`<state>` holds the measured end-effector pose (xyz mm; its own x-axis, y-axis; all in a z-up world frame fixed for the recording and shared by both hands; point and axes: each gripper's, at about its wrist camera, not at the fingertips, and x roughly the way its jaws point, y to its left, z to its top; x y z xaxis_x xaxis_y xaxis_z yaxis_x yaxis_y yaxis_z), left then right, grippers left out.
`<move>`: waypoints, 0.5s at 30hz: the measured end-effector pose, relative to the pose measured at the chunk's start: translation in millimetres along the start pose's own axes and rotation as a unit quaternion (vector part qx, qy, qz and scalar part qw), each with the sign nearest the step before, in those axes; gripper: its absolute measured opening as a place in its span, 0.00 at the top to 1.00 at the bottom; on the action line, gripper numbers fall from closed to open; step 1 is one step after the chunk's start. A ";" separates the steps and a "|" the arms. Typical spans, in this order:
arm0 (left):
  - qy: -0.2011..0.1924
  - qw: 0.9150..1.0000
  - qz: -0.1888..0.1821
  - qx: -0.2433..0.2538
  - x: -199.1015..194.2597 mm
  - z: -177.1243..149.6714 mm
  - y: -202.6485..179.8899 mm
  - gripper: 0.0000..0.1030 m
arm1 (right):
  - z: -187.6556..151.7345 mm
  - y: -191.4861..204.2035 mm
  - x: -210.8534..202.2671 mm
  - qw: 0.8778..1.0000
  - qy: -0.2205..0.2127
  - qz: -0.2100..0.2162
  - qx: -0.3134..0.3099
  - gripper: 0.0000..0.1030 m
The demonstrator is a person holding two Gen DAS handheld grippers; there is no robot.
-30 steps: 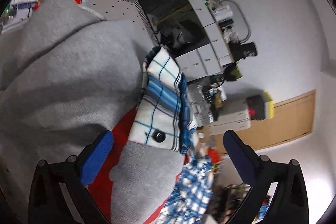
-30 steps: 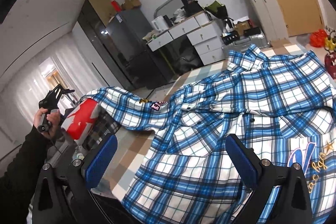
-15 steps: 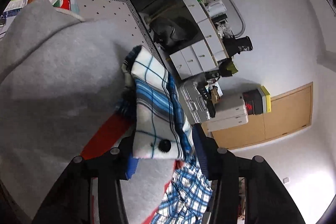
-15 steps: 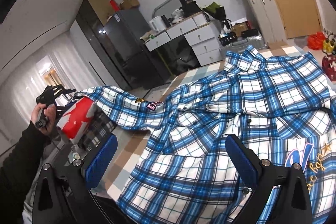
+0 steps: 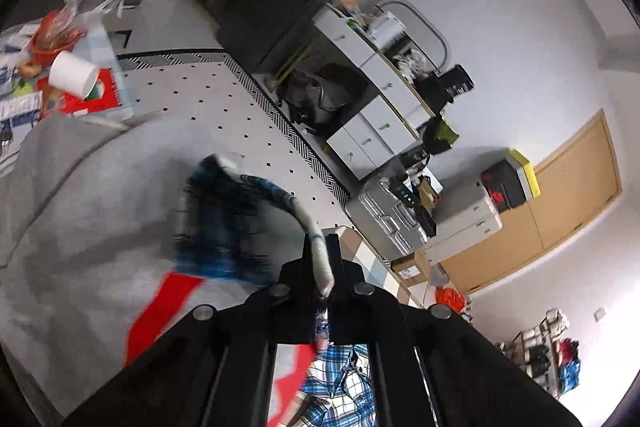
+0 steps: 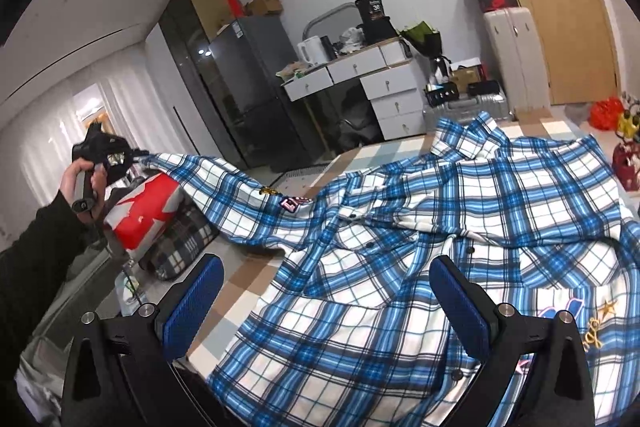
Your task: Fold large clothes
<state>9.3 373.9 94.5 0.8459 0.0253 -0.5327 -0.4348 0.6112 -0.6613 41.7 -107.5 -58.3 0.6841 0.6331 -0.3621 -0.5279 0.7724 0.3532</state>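
Your left hand-held gripper is clamped on the shirt's cuff, sleeve lifted off the surface. The shirt lies spread, front up (collar far). Your right hand-held gripper hovers above it, jaws wide, holding nothing.

The left hand-held gripper is squeezed tight on a shirt cuff, held up by a hand in a dark sleeve. The right hand-held gripper has its fingers wide apart, holding nothing.
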 end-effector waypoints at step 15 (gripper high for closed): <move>0.047 0.981 -0.053 0.178 42.4 -55.7 -158.6 1.00 | 5.2 -13.5 -29.3 0.998 -0.040 -0.019 0.044 0.00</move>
<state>96.9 234.0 147.3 0.8405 -0.1159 -0.5292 -0.1969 0.8447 -0.4977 31.4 -136.8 -48.0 0.7425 0.5943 -0.3089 -0.4569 0.7866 0.4153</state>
